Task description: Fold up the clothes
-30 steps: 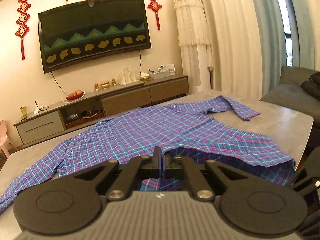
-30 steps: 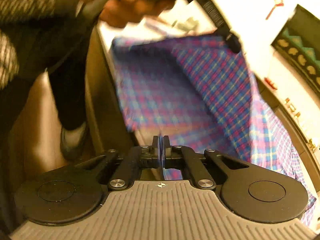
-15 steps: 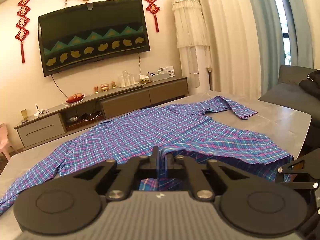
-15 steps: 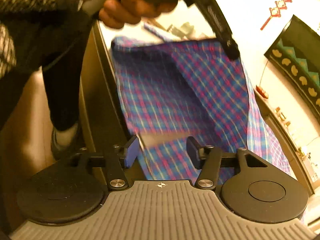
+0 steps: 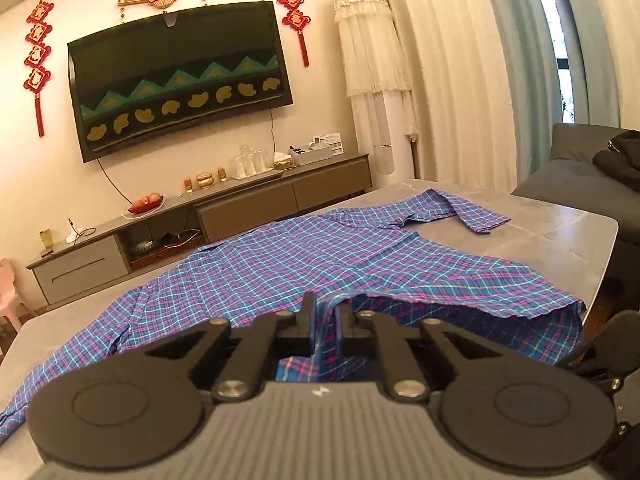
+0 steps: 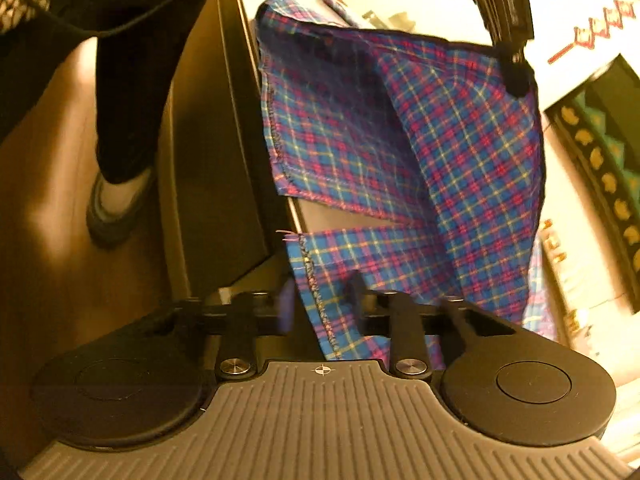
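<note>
A blue and pink plaid shirt (image 5: 320,256) lies spread across the grey table (image 5: 560,224), sleeves out to the left and far right. Its near hem hangs over the table's front edge. My left gripper (image 5: 325,330) is at that hem with its jaws slightly apart, and a fold of the fabric stands between them. In the right wrist view the hem (image 6: 360,152) hangs at the table edge. My right gripper (image 6: 320,304) is open, with the stitched edge of the shirt between its fingers. The left gripper shows there at the top right (image 6: 516,68).
A low TV cabinet (image 5: 208,216) with small items stands against the far wall under a wall TV (image 5: 180,76). A dark sofa (image 5: 580,184) is to the right of the table. The person's leg and shoe (image 6: 116,196) are on the wooden floor left of the table.
My right gripper opened from shut and now has the hem edge between its fingers. My left gripper's jaws parted slightly, with the fabric still between them.
</note>
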The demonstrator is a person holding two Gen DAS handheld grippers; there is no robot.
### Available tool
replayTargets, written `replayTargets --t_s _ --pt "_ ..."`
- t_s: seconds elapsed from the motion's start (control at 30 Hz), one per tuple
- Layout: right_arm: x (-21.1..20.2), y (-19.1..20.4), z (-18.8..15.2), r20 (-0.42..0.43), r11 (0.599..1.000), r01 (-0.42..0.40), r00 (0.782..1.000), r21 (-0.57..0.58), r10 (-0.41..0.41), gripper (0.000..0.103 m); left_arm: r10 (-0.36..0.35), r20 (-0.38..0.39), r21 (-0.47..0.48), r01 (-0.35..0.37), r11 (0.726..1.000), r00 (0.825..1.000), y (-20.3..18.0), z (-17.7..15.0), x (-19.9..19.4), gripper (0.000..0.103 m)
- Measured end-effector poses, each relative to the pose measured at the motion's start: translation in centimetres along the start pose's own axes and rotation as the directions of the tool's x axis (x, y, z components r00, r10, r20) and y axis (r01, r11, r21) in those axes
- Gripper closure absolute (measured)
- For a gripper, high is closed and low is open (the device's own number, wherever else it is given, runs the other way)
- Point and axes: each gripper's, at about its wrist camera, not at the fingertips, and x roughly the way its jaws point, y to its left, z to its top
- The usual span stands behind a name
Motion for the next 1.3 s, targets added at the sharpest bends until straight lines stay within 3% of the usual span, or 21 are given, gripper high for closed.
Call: replayTargets --t_s 0.07,0.17,0.37,0.5,0.73,0.77,0.8,0.83,0.87,1.0,1.13,1.2,1.3 --pt "-0.6 -0.4 0.2 0.020 1.000 -0.004 1.000 0.031 0.004 0.103 0.001 0.002 0.004 -0.001 1.000 1.000 -0.1 0.0 0.0 0.092" --pt "-1.3 -1.0 0.4 0.049 0.996 -0.029 0.999 0.089 0.024 0.103 0.003 -0.001 0.009 -0.003 1.000 1.000 -0.2 -0.1 0.1 0.092" --pt "-1.7 -2.4 1.3 0.117 0.982 0.022 0.992 0.185 -0.045 0.103 0.012 0.016 -0.007 -0.012 1.000 1.000 0.0 0.1 -0.1 0.092" --pt "-1.7 -2.0 3.7 0.193 0.981 0.017 0.980 0.195 -0.055 0.103 -0.008 0.031 -0.024 0.009 1.000 0.999 0.0 0.4 -0.4 0.092" --pt "0.6 0.7 3.9 0.120 0.994 -0.020 0.993 0.106 0.007 0.103 -0.022 0.015 0.024 0.021 0.999 1.000 -1.3 -0.2 -0.4 0.091" --pt "0.5 0.8 3.7 0.108 0.994 -0.029 0.994 0.102 0.017 0.100 -0.021 0.023 0.030 0.020 0.999 1.000 -1.4 -0.2 -0.6 0.091" --pt "0.1 0.9 3.4 0.106 0.994 -0.035 0.994 0.103 0.024 0.090 -0.021 0.031 0.033 0.020 0.999 0.999 -1.4 -0.1 -0.7 0.091" --pt "-0.5 0.9 3.0 0.112 0.994 -0.027 0.994 0.110 0.015 0.062 -0.021 0.037 0.033 0.020 0.999 0.999 -1.4 -0.1 -0.9 0.091" --pt "-1.4 0.8 2.6 0.127 0.993 -0.002 0.992 0.121 -0.013 0.045 -0.021 0.042 0.028 0.020 0.999 0.999 -1.2 -0.1 -1.0 0.091" --pt "-4.8 -0.9 1.0 0.162 0.950 0.157 0.965 0.268 -0.206 0.043 -0.011 0.058 0.009 0.011 1.000 0.998 -0.9 0.0 -1.3 0.091" --pt "-5.4 -2.8 -0.4 0.070 0.872 0.348 0.917 0.344 -0.394 0.040 -0.009 0.076 0.001 0.009 1.000 0.997 -0.9 0.2 -1.6 0.091" --pt "-4.6 -3.6 -1.1 -0.015 0.854 0.399 0.908 0.333 -0.418 0.033 -0.012 0.083 0.000 0.012 1.000 0.997 -0.9 0.3 -1.9 0.091" --pt "-4.2 -4.3 -2.3 -0.094 0.864 0.408 0.912 0.296 -0.398 0.037 -0.006 0.097 0.000 0.006 1.000 0.995 -0.9 0.1 -2.7 0.091"
